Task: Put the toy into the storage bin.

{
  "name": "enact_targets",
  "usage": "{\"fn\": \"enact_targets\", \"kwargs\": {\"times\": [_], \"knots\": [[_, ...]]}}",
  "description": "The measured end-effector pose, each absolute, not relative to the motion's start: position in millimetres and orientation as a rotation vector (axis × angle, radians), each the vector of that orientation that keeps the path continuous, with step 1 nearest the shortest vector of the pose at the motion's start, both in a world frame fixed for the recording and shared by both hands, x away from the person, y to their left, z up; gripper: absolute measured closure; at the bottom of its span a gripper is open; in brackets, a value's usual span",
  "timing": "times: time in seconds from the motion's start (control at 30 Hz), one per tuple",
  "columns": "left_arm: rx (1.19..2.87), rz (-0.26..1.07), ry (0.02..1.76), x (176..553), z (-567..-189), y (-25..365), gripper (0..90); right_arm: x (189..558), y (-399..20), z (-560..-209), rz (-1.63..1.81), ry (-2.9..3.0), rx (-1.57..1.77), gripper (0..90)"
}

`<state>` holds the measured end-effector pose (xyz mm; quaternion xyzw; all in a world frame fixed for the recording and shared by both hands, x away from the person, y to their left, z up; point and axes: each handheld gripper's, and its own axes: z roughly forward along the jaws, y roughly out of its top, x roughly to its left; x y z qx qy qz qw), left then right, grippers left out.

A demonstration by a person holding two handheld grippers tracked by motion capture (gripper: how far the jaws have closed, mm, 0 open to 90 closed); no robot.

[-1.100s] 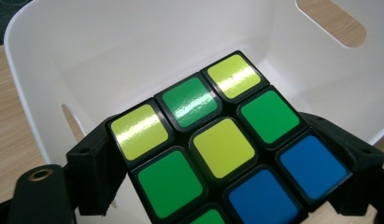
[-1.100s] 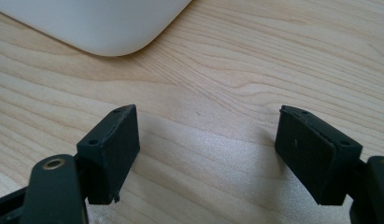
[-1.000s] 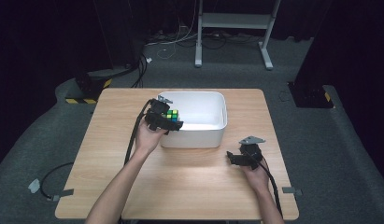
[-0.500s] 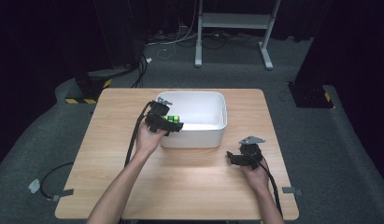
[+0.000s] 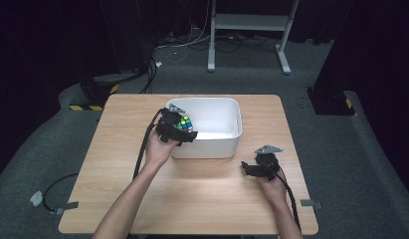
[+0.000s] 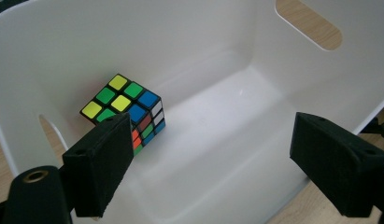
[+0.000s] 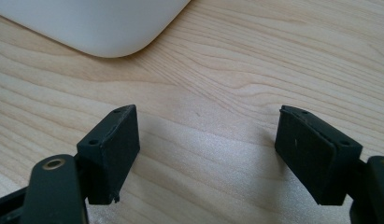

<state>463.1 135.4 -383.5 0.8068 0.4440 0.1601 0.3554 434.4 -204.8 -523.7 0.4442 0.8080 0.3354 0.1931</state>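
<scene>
A: Where does the puzzle cube [image 6: 126,109] lie, taking the white bin [image 5: 227,144] as landmark?

B: Inside the bin, on its floor, tilted against the wall near a handle slot. In the high view the cube [image 5: 184,123] sits at the bin's left end, just beyond the left gripper [image 5: 179,134].

A: How does the left gripper [image 6: 217,163] stand?

B: Its jaws are spread wide and pinch nothing. One black pad [image 6: 103,163] overlaps the cube's lower corner in the picture; whether it touches cannot be told. The other pad hangs over the bin's near rim. The hand hovers at the rim, probably so that the cube rests free in the bin and the jaws can lift away without dragging it.

A: And the right gripper [image 5: 259,167]?

B: It rests low over the wooden table [image 5: 122,199], outside the bin and near the bin's front right corner. In the right gripper view the jaws [image 7: 206,154] are spread, with bare wood between them and the bin's rounded corner [image 7: 105,32] beyond. It appears idle, kept clear of the working hand.

A: What surrounds the bin, and what obstructs?

B: Only tabletop lies around it; cables trail from each gripper. The bin's walls are the sole obstacle: a hand leaving must rise over the rim.
</scene>
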Motion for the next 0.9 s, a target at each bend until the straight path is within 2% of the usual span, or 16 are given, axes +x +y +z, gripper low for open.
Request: {"fn": "enact_targets", "kwargs": {"times": [0.9], "knots": [[1.96,0.472,1.125,436.8,-358.8,162.0,14.3,434.5,-204.8,-523.8,0.941,2.266,1.244,21.8]]}}
